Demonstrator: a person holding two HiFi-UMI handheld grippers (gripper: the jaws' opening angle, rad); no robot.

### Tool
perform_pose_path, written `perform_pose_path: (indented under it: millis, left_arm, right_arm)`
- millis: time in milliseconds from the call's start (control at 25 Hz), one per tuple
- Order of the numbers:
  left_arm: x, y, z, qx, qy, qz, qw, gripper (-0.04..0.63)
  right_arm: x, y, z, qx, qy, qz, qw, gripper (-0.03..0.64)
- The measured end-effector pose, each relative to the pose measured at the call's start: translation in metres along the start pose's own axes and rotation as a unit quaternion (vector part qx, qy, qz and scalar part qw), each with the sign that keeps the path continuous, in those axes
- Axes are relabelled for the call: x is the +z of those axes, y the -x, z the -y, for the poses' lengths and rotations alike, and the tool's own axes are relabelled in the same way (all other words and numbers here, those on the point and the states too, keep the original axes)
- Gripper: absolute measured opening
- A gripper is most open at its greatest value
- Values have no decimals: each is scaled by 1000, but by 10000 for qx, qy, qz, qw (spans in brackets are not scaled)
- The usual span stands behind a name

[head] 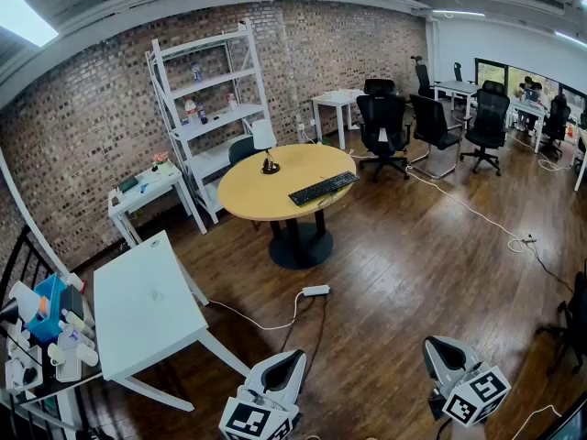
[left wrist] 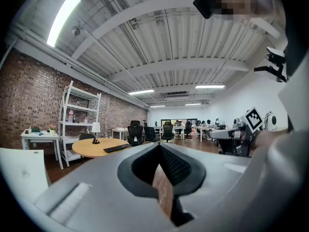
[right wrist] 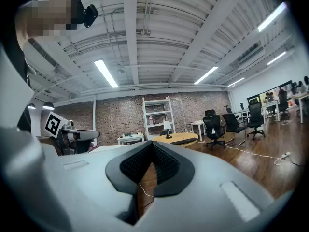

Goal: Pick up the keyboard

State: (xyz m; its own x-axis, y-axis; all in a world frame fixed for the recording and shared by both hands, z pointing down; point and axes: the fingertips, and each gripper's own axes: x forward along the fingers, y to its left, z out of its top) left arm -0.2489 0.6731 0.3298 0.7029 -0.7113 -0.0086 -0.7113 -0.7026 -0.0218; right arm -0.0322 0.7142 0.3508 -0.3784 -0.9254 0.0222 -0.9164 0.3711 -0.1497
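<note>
While keyboard [head: 323, 188] lies untouched on round table [head: 240, 195] well across room, left gripper [head: 283, 363] and right gripper [head: 446, 352] both closed, empty; approach, grasp, lift all remain.

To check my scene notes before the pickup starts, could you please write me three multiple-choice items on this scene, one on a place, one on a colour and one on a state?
1. Where does the keyboard lie?
A. on the floor
B. on the round table
C. on an office chair

2. What colour is the keyboard?
A. white
B. red
C. black

3. How do the jaws of the left tool and the right tool stand?
A. shut, with nothing between them
B. wide open
C. shut on the keyboard

Answers:
1 B: it rests on the tabletop, near the lamp.
2 C: it shows dark against the light wood.
3 A: each gripper view shows the jaws closed together and holding nothing.
</note>
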Motion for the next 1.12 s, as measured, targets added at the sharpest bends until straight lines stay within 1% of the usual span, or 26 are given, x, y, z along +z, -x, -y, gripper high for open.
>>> perform_pose_path:
  millis: [160, 280, 440, 560, 680, 920, 1120]
  left_arm:
    - [4, -11, 16, -89, -26, 105, 9999, 17]
    - [5, -22, 26, -70, -63, 81, 9999, 17]
    - [5, -35, 42, -18, -95, 53, 9999, 17]
    - [2, -47, 55, 6, -127, 31, 9999, 17]
    - [-2, -57, 60, 54, -119, -20, 9999, 17]
    - [-8, -87, 41, 31, -49, -24, 10000, 17]
    - [-18, -124, -1, -16, 16, -53, 10000, 17]
  right_arm:
    - [-1, 8, 13, 15, 9, -4, 10000, 2]
    - [0, 15, 26, 14, 13, 8, 10000, 2]
    - [5, 27, 45, -64, 337, 20, 9994, 2]
    - [4, 34, 60, -1, 213, 53, 9998, 2]
    - [0, 32, 71, 75, 197, -20, 9998, 2]
    - [-4, 3, 88, 103, 215, -110, 9997, 2]
    - [-3, -46, 105, 52, 208, -187, 9996, 2]
